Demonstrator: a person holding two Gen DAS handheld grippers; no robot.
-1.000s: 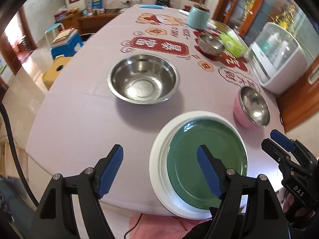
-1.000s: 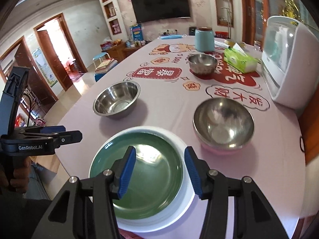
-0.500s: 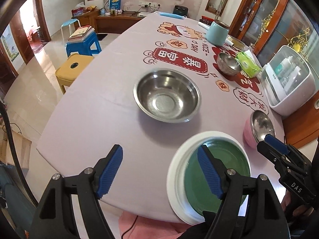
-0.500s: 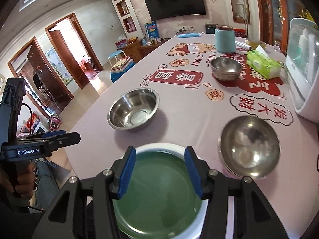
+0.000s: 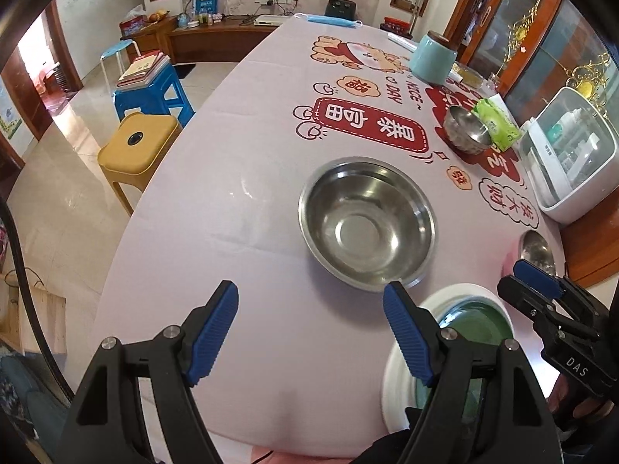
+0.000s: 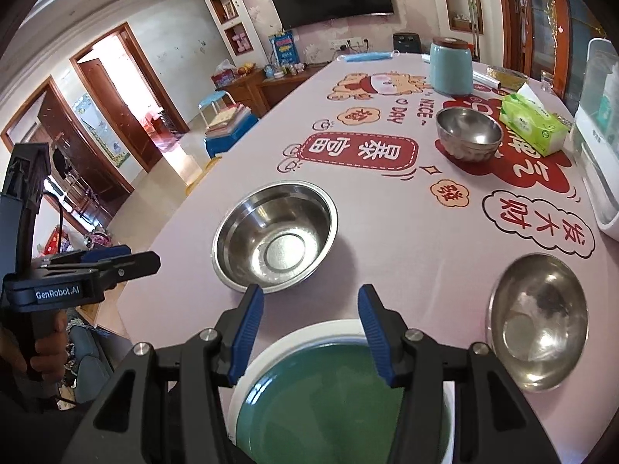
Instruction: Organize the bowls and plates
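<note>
A green plate (image 6: 332,398) sits stacked on a white plate (image 6: 271,352) at the table's near edge; both also show in the left wrist view (image 5: 479,324). A large steel bowl (image 5: 367,224) (image 6: 274,241) stands beyond them. A steel bowl in a pink shell (image 6: 539,321) stands at right, and a smaller steel bowl (image 6: 468,133) farther back. My left gripper (image 5: 309,332) is open and empty above bare tablecloth, left of the plates. My right gripper (image 6: 311,328) is open and empty above the plates' far rim.
A teal canister (image 6: 450,65), a green tissue pack (image 6: 534,125) and a white appliance (image 5: 568,162) stand along the table's right and far side. A yellow stool (image 5: 135,150) and a blue stool (image 5: 154,89) stand on the floor at left.
Both grippers have pulled back and up from the plates. The left one has swung left, away from the plates. Both stayed open; the dishes have not moved.
</note>
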